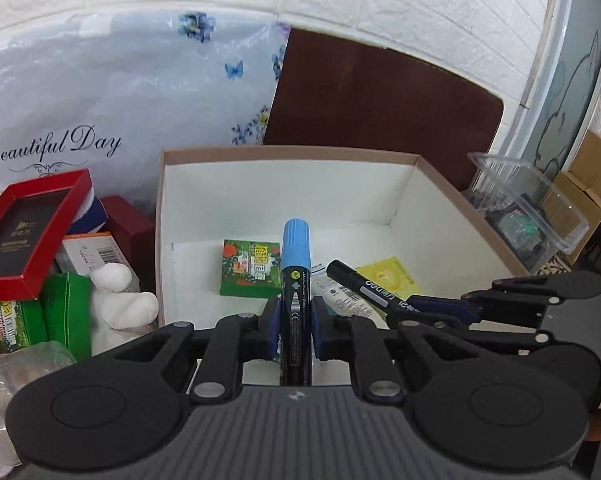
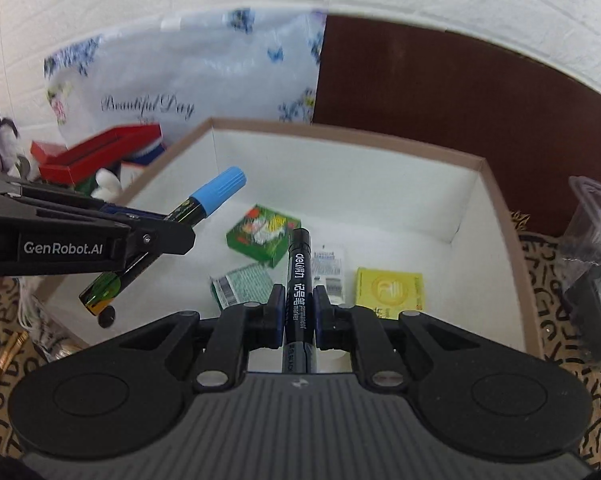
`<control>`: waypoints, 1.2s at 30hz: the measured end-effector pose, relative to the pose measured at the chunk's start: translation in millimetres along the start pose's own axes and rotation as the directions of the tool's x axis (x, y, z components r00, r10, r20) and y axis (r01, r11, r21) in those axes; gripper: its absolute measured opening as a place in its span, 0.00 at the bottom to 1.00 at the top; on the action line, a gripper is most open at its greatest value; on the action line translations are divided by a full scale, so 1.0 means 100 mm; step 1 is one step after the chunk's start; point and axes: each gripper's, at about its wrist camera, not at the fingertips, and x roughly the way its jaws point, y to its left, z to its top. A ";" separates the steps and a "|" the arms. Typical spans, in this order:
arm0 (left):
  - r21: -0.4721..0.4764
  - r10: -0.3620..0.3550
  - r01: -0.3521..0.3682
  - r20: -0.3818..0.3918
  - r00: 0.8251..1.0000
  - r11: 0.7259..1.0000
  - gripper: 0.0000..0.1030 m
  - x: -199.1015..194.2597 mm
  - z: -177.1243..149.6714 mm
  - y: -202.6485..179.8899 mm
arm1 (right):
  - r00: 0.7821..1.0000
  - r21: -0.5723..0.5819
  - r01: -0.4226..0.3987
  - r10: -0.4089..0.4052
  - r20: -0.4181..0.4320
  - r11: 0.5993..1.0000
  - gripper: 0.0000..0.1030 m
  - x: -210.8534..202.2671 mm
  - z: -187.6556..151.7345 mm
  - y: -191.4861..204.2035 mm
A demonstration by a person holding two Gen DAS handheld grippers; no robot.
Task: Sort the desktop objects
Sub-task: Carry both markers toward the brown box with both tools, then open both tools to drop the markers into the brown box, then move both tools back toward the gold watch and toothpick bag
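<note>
— White brick wall behind, patterned cloth under the open cardboard box [image 2: 504,216]. Where are both pens?

— Left tongs [image 1: 296,322] clenched on the blue-capped marker [image 1: 295,264], cap forward, held above the box. Right tongs [image 2: 299,312] clenched on the black marker [image 2: 299,268], also over the box, just beside the other.

— What's already in there?

— Green packet [image 2: 266,240], yellow packet [image 2: 388,288], a printed sachet [image 2: 242,282] on the white floor.

— How to do the drop well?

— My judgement: lower each pen close to the floor, aim for bare floor clear of the packets, release one at a time so they don't knock together or roll out.
</note>
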 end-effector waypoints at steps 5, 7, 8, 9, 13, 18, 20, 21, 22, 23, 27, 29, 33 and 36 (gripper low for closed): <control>0.007 0.017 -0.017 -0.014 1.000 1.000 0.15 0.09 0.01 0.03 | 0.997 -0.039 -0.001 -0.001 -0.071 0.999 0.12 0.24 0.07 0.05; 0.006 0.017 -0.017 -0.013 1.000 1.000 0.15 0.10 0.02 0.04 | 0.996 -0.038 0.003 -0.007 -0.089 0.999 0.12 0.31 0.10 0.05; 0.005 0.017 -0.017 -0.005 1.000 1.000 0.24 0.09 0.02 0.04 | 0.994 -0.039 -0.002 -0.002 -0.108 0.999 0.12 0.34 0.11 0.03; 0.007 0.013 -0.013 0.002 1.000 1.000 0.40 0.08 0.03 0.05 | 0.990 -0.035 -0.014 0.009 -0.137 0.999 0.12 0.38 0.12 0.03; 0.007 0.034 -0.035 0.047 0.998 0.999 0.83 -0.02 0.05 0.03 | 0.989 -0.022 -0.011 0.008 -0.146 1.000 0.26 0.40 0.10 0.02; 0.005 0.030 -0.030 0.043 0.999 1.000 0.90 -0.08 0.04 0.01 | 0.995 -0.012 0.002 -0.003 -0.101 1.000 0.84 0.27 0.06 0.03; 0.007 0.034 -0.034 0.037 0.999 0.999 0.90 -0.09 0.02 -0.01 | 0.997 0.000 0.002 -0.002 -0.072 1.000 0.85 0.20 0.06 0.04; 0.013 0.036 -0.036 0.037 0.999 0.999 0.90 -0.10 0.01 -0.03 | 0.998 0.006 0.001 0.000 -0.065 1.000 0.87 0.18 0.07 0.04; 0.021 0.038 -0.038 0.040 0.998 0.999 0.90 -0.11 0.00 -0.05 | 0.998 0.011 0.001 -0.001 -0.062 1.000 0.89 0.16 0.08 0.05; 0.028 0.038 -0.040 0.049 0.998 0.999 0.90 -0.13 0.00 -0.06 | 0.998 0.014 0.005 -0.005 -0.058 1.000 0.89 0.14 0.08 0.05; 0.052 0.039 -0.045 0.105 0.994 0.998 0.90 -0.26 -0.03 -0.12 | 0.999 0.021 0.033 -0.032 -0.025 0.999 0.89 0.06 0.08 0.08; 0.066 0.050 -0.058 0.119 0.992 0.996 0.91 -0.31 -0.04 -0.15 | 0.999 0.030 0.035 -0.034 -0.008 0.999 0.90 0.00 0.08 0.09; 0.051 0.056 -0.062 0.122 0.991 0.997 0.91 -0.39 -0.06 -0.17 | 0.999 0.040 0.033 -0.033 0.014 0.999 0.90 -0.08 0.08 0.11; 0.029 0.054 -0.058 0.114 0.992 0.998 0.91 -0.45 -0.09 -0.17 | 0.999 0.046 0.032 -0.033 0.020 0.998 0.90 -0.14 0.06 0.14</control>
